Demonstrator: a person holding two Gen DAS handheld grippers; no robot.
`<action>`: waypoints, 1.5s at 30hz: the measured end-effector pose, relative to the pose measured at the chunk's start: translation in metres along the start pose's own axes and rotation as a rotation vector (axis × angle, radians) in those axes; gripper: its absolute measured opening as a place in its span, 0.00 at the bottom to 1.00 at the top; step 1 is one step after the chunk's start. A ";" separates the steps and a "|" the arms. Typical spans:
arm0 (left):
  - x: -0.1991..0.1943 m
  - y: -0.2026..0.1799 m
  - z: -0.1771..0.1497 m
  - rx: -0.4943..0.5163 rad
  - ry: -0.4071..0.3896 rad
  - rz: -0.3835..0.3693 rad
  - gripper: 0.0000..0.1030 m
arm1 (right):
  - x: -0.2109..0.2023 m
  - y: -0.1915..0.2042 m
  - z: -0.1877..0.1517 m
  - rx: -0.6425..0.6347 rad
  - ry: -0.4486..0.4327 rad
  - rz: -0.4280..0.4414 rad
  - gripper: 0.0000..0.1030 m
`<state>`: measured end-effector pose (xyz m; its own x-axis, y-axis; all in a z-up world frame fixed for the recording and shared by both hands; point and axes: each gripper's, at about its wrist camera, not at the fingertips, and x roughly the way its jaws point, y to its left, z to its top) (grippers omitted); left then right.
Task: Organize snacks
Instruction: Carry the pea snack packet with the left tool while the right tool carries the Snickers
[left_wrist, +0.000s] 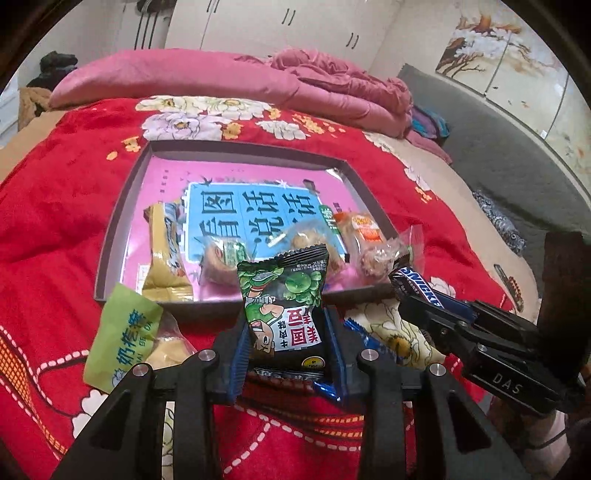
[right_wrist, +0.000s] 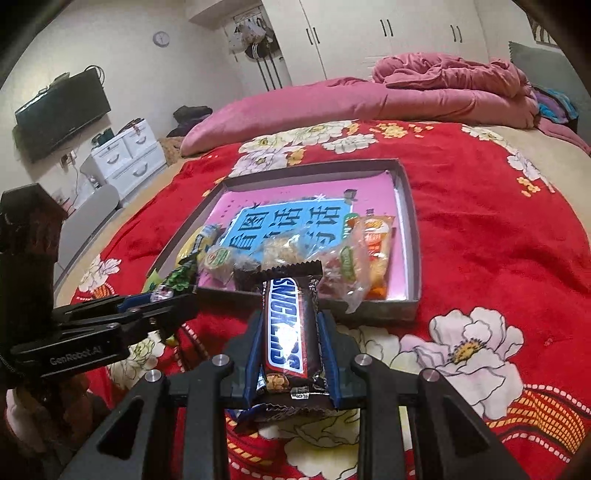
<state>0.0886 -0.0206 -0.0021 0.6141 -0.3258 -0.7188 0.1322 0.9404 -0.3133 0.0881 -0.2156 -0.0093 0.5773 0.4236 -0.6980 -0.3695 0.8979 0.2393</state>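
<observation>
My left gripper (left_wrist: 286, 326) is shut on a green and black pea snack packet (left_wrist: 284, 295), held just above the near rim of the grey tray (left_wrist: 122, 206). My right gripper (right_wrist: 290, 332) is shut on a Snickers bar (right_wrist: 290, 325), also held before the tray's near rim (right_wrist: 388, 308). The right gripper shows at the right of the left wrist view (left_wrist: 417, 295); the left gripper shows at the left of the right wrist view (right_wrist: 184, 295). The tray holds a pink and blue book and several wrapped snacks along its near side.
A light green packet (left_wrist: 122, 339) and a blue wrapper (left_wrist: 364, 334) lie on the red floral blanket (left_wrist: 55, 221) in front of the tray. A pink quilt (left_wrist: 258, 77) lies folded at the back of the bed. A white drawer unit (right_wrist: 125, 155) stands left.
</observation>
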 end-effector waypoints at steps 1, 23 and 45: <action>0.000 0.001 0.001 -0.002 -0.004 0.002 0.37 | 0.001 -0.001 0.001 -0.002 -0.001 -0.009 0.29; 0.012 0.015 0.017 -0.044 -0.029 0.013 0.37 | 0.029 -0.006 0.022 0.012 -0.014 -0.042 0.29; 0.033 0.020 0.036 -0.045 -0.042 0.027 0.37 | 0.046 0.000 0.040 0.010 -0.047 -0.019 0.29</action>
<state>0.1395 -0.0087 -0.0102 0.6495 -0.2953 -0.7007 0.0809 0.9431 -0.3225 0.1439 -0.1913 -0.0149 0.6175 0.4113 -0.6704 -0.3508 0.9069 0.2333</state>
